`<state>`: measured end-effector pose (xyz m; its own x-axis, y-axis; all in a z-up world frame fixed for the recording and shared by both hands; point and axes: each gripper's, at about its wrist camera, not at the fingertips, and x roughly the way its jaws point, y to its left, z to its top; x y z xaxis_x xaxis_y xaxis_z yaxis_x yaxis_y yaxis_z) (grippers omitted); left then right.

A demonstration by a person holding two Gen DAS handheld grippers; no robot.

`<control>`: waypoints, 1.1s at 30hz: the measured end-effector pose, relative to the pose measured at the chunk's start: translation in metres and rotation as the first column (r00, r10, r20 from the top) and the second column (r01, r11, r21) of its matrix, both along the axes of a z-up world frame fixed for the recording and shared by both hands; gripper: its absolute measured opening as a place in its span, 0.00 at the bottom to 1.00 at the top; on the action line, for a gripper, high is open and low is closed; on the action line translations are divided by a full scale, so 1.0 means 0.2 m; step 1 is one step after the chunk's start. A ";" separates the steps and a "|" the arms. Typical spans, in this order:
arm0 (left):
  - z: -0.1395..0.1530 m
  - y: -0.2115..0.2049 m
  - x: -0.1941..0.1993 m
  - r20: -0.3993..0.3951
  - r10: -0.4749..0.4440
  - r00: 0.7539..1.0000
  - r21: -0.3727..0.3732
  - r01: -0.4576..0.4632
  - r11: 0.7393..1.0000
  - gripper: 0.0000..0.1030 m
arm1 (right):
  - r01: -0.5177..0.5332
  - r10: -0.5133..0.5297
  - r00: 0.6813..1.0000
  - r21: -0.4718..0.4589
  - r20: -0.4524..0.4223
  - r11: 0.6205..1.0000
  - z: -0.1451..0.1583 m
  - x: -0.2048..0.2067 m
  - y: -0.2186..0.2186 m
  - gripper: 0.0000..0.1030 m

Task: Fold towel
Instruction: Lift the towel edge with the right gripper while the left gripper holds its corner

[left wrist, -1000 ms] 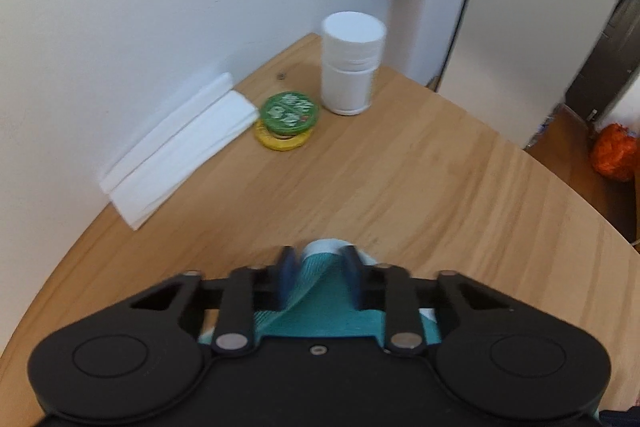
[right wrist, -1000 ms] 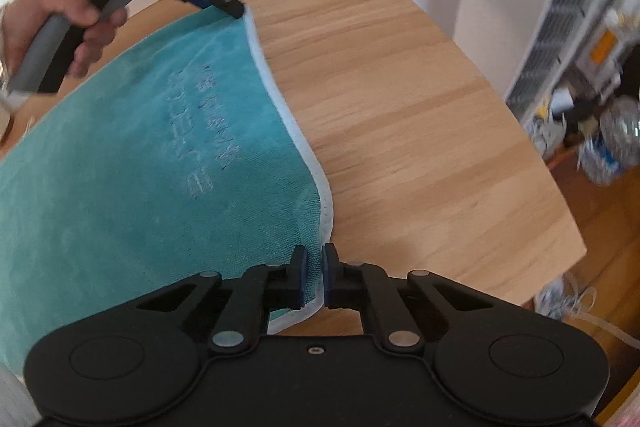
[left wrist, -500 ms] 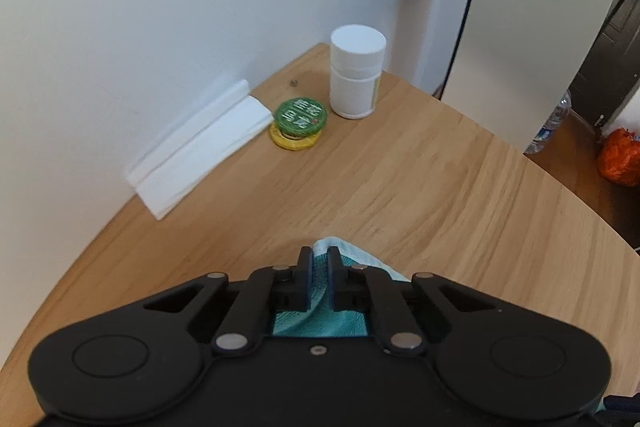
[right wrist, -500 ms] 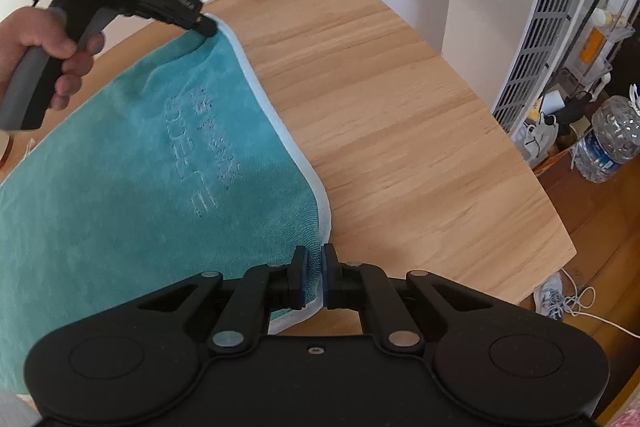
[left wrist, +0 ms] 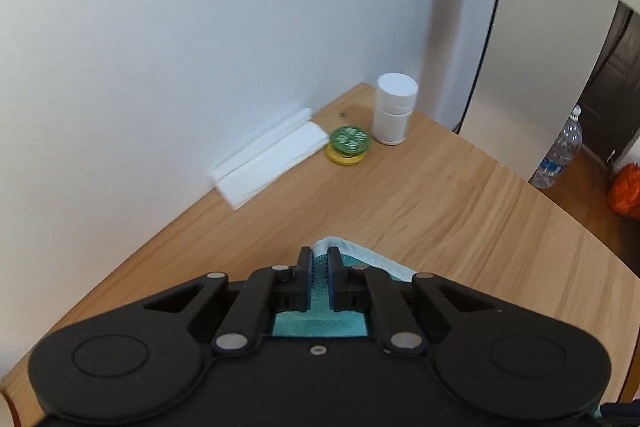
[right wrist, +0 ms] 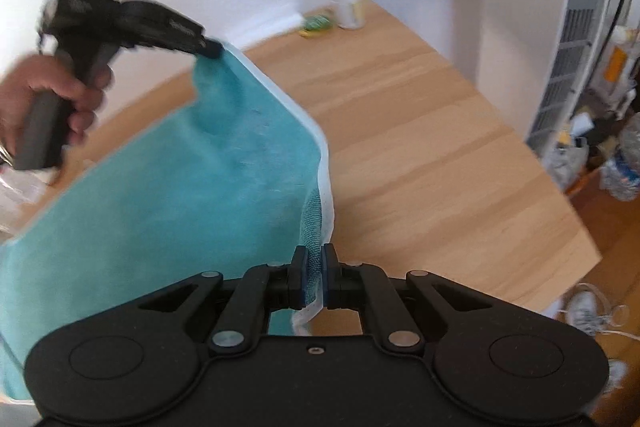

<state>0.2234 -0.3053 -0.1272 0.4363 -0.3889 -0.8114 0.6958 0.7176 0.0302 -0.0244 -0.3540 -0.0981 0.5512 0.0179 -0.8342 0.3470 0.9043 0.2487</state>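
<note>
The teal towel (right wrist: 180, 195) fills the left half of the right wrist view, raised off the wooden worktop (right wrist: 420, 147) and hanging between two pinched corners. At the bottom centre, the right gripper (right wrist: 314, 277) has its jaws narrow, clamped on the white-trimmed edge. Upper left, the left gripper (right wrist: 212, 50), gripped by a hand (right wrist: 48, 103), bites the far corner. From its own camera, the left gripper (left wrist: 319, 277) shows jaws closed on teal cloth. Beyond, against the wall, a white bottle (left wrist: 394, 113), a green tin (left wrist: 351, 139) and folded white paper (left wrist: 268, 159).
</note>
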 end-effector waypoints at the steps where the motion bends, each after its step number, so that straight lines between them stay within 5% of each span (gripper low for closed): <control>1: 0.01 0.04 0.00 0.003 0.006 1.000 -0.009 -0.006 1.000 0.07 | -0.003 0.003 1.000 0.001 0.007 1.000 0.01 0.00 0.03 0.07; 21: 0.30 1.07 -0.06 0.091 0.091 0.992 -0.145 -0.077 0.986 0.06 | -0.166 0.154 0.975 0.061 0.161 0.984 0.14 -0.07 1.09 0.06; 33: 0.39 1.50 -0.13 0.093 0.232 0.968 -0.156 -0.216 0.964 0.07 | -0.322 0.303 0.938 0.101 0.166 0.941 0.21 -0.04 1.35 0.06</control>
<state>0.1984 -0.0049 -0.0495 0.6088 -0.3801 -0.6964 0.5148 0.8571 -0.0178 -0.0323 -0.0836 -0.0567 0.6165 0.3074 -0.7248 0.0030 0.9197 0.3926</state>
